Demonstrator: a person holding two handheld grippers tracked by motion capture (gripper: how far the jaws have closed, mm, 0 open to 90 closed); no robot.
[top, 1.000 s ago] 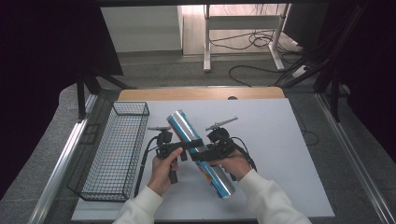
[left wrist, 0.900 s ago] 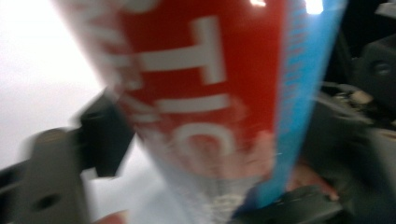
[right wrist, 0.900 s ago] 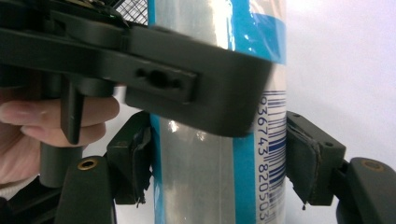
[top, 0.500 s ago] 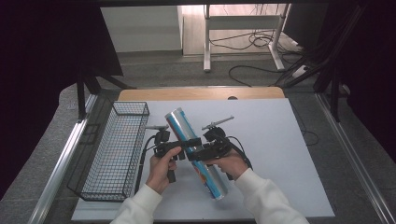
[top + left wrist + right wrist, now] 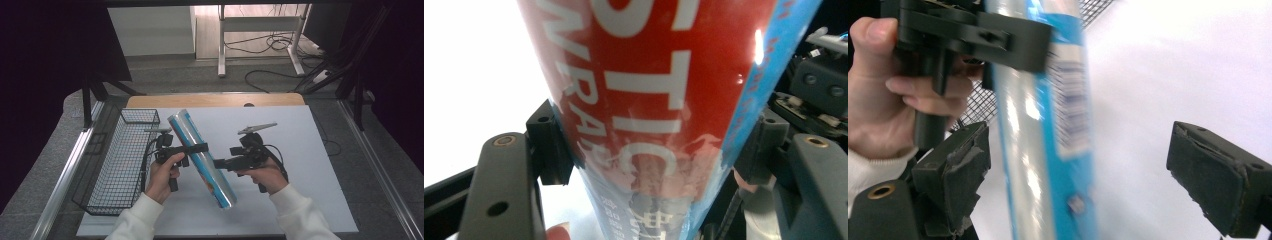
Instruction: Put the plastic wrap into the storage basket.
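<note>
L gripper point(image 5: 192, 148) has its fingers clamped across a long blue and silver wrap box point(image 5: 201, 158), approx mid-length; the left gripper view shows red panel w/ white lettering squeezed between both pads. Box is lifted off the white worktop point(image 5: 310, 150), tilted, far end up-left, near end down-right. R gripper point(image 5: 220, 163) sits just right of the box, fingers spread wide, not touching it. Wire basket point(image 5: 117, 162) stands at left of the worktop, near the L hand point(image 5: 162, 175).

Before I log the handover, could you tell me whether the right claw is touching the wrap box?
Apart: the right gripper view shows the right claw open, bright gaps between both pads and the wrap box.
</note>
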